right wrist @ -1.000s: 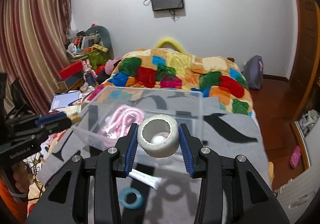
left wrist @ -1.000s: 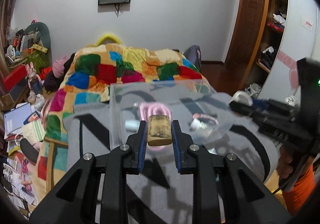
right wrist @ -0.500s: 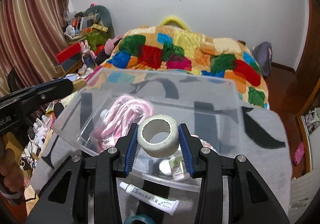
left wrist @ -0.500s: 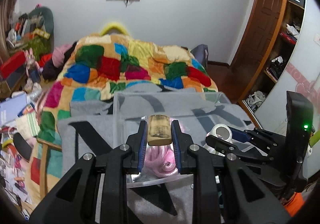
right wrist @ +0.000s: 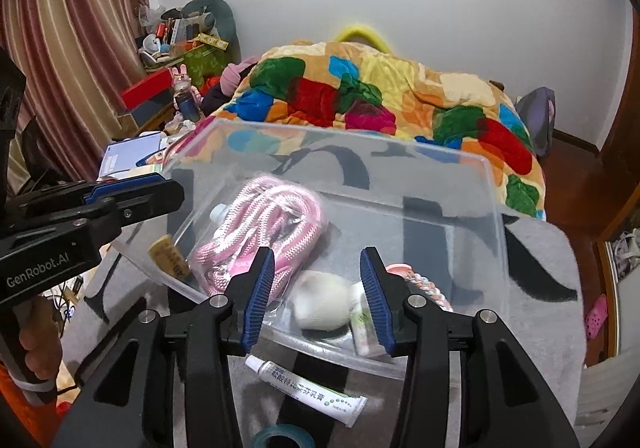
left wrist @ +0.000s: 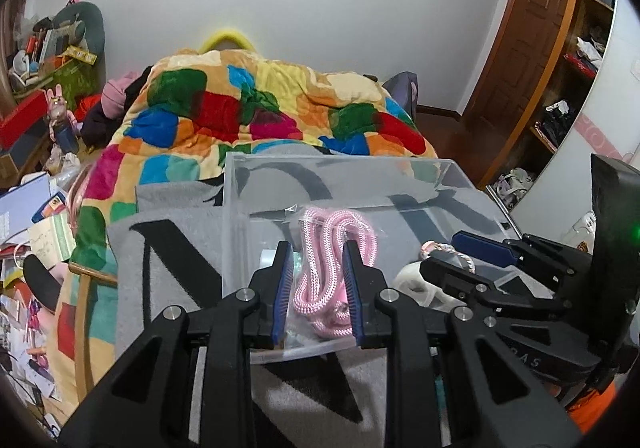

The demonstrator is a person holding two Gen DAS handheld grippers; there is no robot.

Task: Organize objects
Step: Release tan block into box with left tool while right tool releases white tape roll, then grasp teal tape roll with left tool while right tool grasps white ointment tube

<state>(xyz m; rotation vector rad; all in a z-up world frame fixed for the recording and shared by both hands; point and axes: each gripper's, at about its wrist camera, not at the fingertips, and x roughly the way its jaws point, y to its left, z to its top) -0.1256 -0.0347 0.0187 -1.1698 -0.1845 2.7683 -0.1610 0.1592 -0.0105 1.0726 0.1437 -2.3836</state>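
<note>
Both claws hang spread and hold nothing above the near rim of the clear bin [right wrist: 460, 176], which sits on a grey blanket [right wrist: 540, 260] over the bed. The left claw [left wrist: 316, 284] is over the bagged pink rope [left wrist: 332, 260]; the right claw [right wrist: 318, 296] is over a white roll [right wrist: 322, 306] lying in the bin, beside a small bottle [right wrist: 362, 332]. A tan block [right wrist: 170, 258] lies at the bin's left wall; whether inside or just outside I cannot tell.

Still outside are a tube [right wrist: 308, 390] and a teal tape ring [right wrist: 280, 440], on the blanket just near of the bin. The risks, as I judge them: a claw dropping for the tube could catch the bin's thin near wall and tip or shove it on the soft blanket. The two claws are also close enough to collide.
</note>
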